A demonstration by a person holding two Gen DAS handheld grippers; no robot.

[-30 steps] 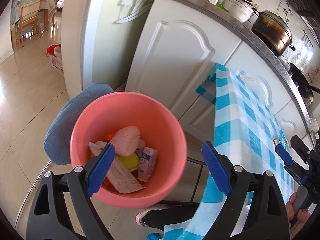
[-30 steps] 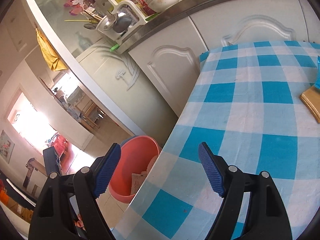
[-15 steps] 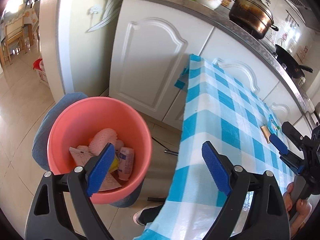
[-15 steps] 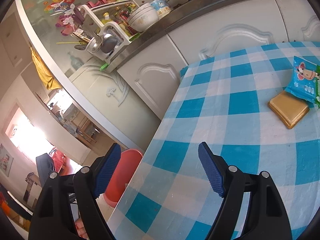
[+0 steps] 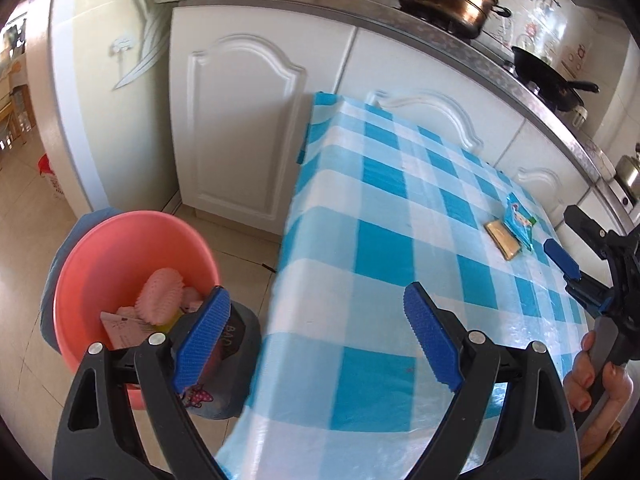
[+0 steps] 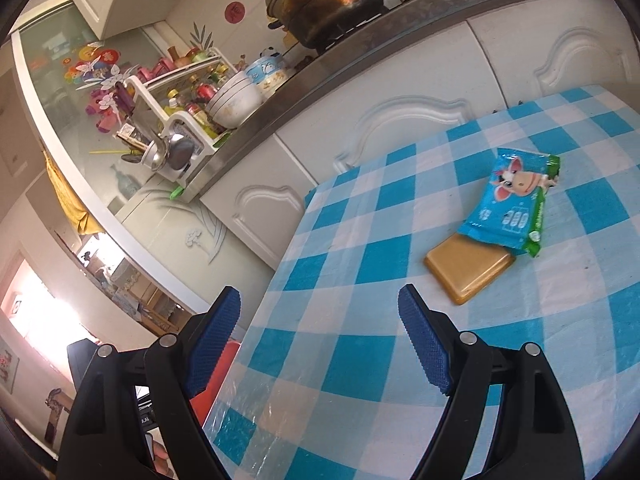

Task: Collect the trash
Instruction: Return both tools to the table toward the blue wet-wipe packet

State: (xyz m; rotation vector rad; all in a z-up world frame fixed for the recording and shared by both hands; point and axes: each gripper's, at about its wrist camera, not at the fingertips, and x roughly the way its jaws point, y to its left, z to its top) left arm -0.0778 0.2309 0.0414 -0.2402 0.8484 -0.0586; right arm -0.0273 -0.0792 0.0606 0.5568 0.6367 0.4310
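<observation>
approach to remaining trash: right tool [image 6: 320, 340] released and empty, left tool [image 5: 316, 336] likewise; best lowered over blue wrapper [image 6: 514, 204] and gold packet [image 6: 468, 274], one pad either side; both lying touching on checked surface [image 6: 360, 364], ahead and right of right tool; pink bin [image 5: 132, 272] on floor, left.

Low in your left wrist view, beside the pink bucket [image 5: 120, 280], you can read the pale letters "BAD" on a dark patch [image 5: 234, 330]. In your right wrist view, at the right of the frame, the blue packet [image 6: 514, 200] carries white characters that blur beyond reading, and the red round sticker [image 6: 235, 12] at the upper centre stays equally unclear.
</observation>
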